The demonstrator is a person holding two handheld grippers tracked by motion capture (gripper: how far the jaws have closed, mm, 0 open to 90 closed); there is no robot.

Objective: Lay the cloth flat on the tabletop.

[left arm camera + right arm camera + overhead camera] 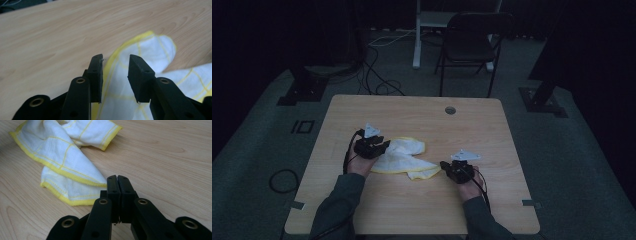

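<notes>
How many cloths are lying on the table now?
1. A single white cloth with yellow edging lies crumpled near the middle of the wooden table, between the left gripper and the right gripper.

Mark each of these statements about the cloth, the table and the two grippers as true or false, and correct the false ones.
1. The cloth is white with yellow edging. True.
2. The left gripper has its jaws pressed together. False: its jaws stand apart, with nothing clamped between them and the cloth lying beyond.
3. The right gripper has its jaws closed. True: they meet right at a corner of the cloth.
4. The cloth lies spread flat and smooth. False: it is crumpled and folded over itself.
5. The cloth hangs over the edge of the table. False: it lies wholly on the tabletop, between the two grippers.
</notes>
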